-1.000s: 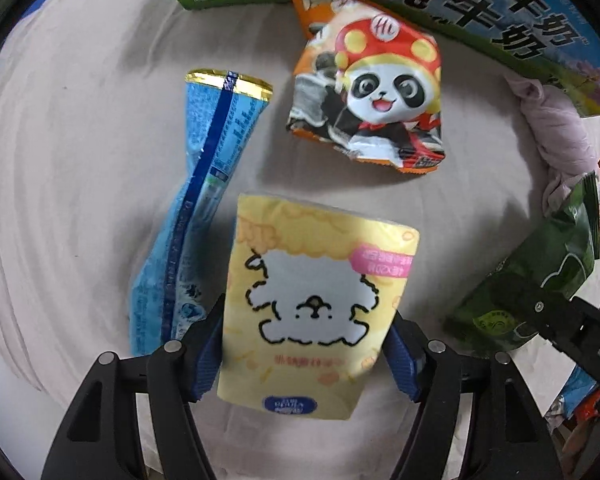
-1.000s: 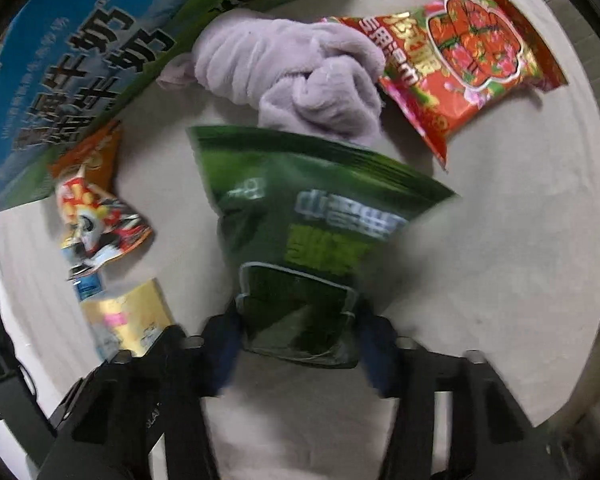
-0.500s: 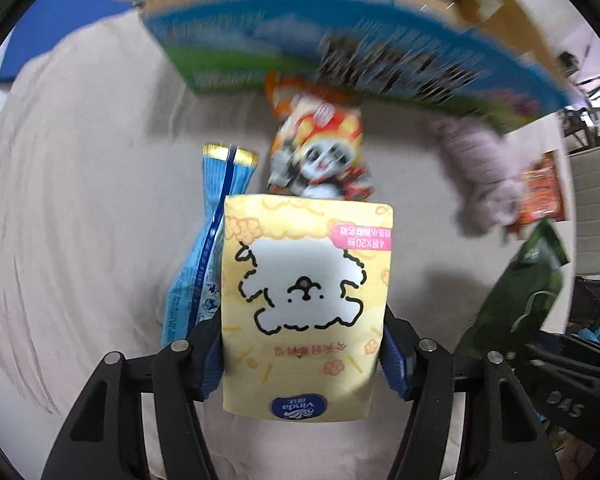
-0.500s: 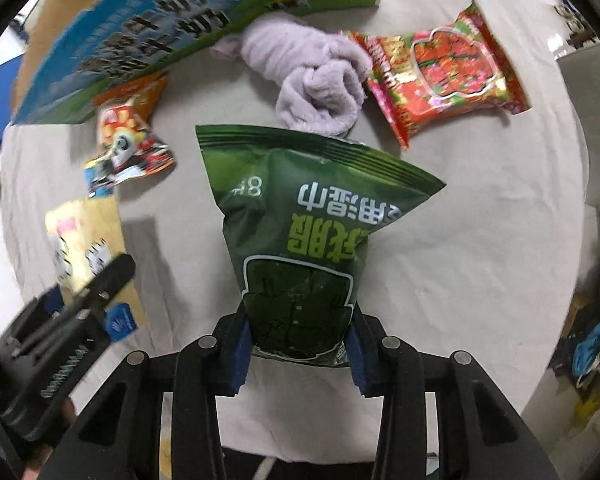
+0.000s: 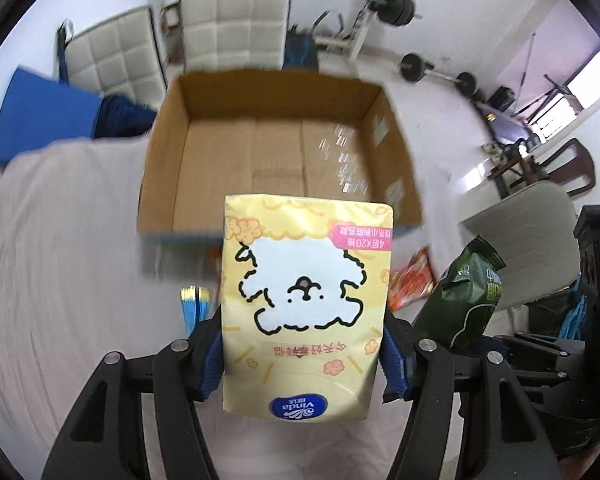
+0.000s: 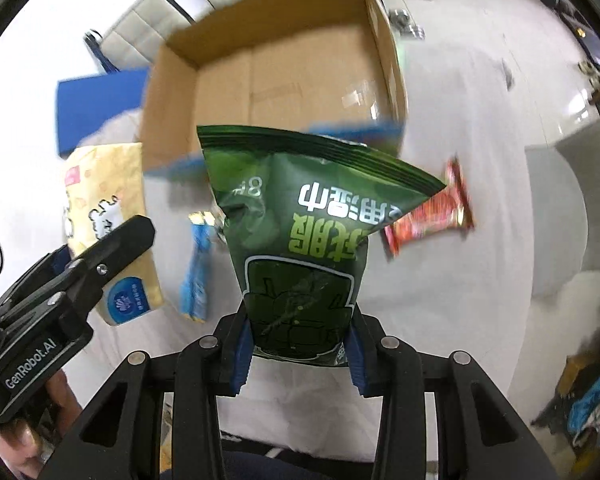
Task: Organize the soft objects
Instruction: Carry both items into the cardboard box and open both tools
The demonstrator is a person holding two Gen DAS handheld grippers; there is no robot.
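My left gripper (image 5: 303, 360) is shut on a yellow tissue pack (image 5: 306, 300) with a white dog drawing, held up in the air before an open cardboard box (image 5: 276, 148). My right gripper (image 6: 298, 344) is shut on a green snack bag (image 6: 300, 240), also lifted and facing the same box (image 6: 284, 68). The green bag (image 5: 460, 300) shows at the right of the left wrist view. The yellow pack (image 6: 108, 216) and the left gripper show at the left of the right wrist view. The box looks empty inside.
A blue packet (image 6: 196, 276) and a red snack bag (image 6: 432, 216) lie on the light cloth-covered table (image 5: 60, 260) below. White padded chairs (image 5: 228, 28) and barbell weights (image 5: 396, 4) stand behind the box. A blue mat (image 5: 40, 116) lies to the left.
Both grippers rose and tilted up with their packs. The view swung from the tabletop items to the open inside of the box and the room behind.
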